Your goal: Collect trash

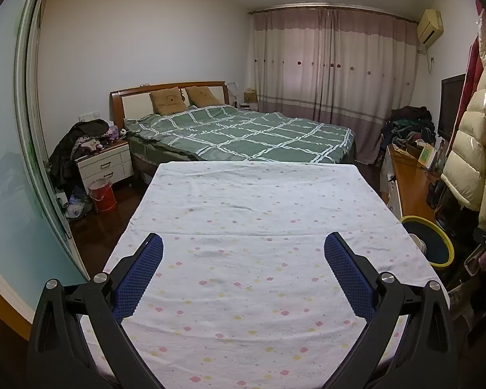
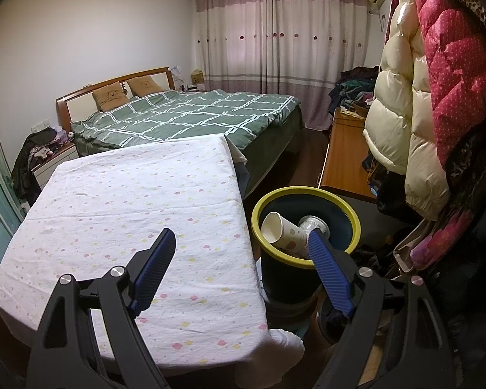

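In the yellow-rimmed bin beside the table lie a paper cup and a can; the tabletop shows no trash. Our left gripper and right gripper both gape wide, empty. We'd judge collecting done; scan table edges before stopping.

Bedroom: bed, drawn curtains.
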`<state>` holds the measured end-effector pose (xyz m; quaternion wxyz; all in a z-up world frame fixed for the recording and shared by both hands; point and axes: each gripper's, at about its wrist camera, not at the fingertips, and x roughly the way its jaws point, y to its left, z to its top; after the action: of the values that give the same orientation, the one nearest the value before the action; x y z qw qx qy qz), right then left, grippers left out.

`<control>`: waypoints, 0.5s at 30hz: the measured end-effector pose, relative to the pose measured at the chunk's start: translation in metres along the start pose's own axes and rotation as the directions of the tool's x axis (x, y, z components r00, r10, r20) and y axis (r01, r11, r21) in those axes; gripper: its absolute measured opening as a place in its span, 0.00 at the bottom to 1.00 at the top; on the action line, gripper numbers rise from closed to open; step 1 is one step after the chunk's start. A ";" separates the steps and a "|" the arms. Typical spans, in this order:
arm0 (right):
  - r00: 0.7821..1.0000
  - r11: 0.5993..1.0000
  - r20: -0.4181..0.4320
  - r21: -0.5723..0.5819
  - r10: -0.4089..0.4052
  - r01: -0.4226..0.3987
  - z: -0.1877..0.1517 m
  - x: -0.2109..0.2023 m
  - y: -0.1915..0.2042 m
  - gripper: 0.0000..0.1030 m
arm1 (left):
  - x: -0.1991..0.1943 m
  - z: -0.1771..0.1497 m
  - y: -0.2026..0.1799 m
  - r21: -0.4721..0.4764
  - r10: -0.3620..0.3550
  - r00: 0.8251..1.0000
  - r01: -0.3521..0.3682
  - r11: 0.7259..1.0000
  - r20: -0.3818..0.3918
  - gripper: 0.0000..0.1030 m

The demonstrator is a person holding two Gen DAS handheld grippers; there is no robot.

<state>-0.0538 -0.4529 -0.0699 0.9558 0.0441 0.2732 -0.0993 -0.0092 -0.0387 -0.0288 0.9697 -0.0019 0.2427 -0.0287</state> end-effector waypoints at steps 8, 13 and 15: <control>1.000 1.000 -0.006 0.001 0.000 0.000 -0.003 0.003 0.002 0.77 | 0.001 -0.001 -0.001 0.004 -0.006 1.000 0.006 1.000 -0.002 0.95; 1.000 1.000 -0.008 0.001 0.002 -0.002 -0.005 0.005 0.004 0.77 | 0.001 -0.001 -0.001 0.002 -0.009 1.000 0.009 1.000 -0.003 0.95; 1.000 1.000 -0.009 0.002 0.001 -0.001 -0.004 0.005 0.003 0.77 | 0.001 -0.001 -0.002 0.002 -0.009 1.000 0.009 1.000 -0.002 0.95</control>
<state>-0.0513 -0.4503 -0.0761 0.9546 0.0455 0.2774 -0.0988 -0.0092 -0.0404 -0.0301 0.9694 -0.0017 0.2434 -0.0333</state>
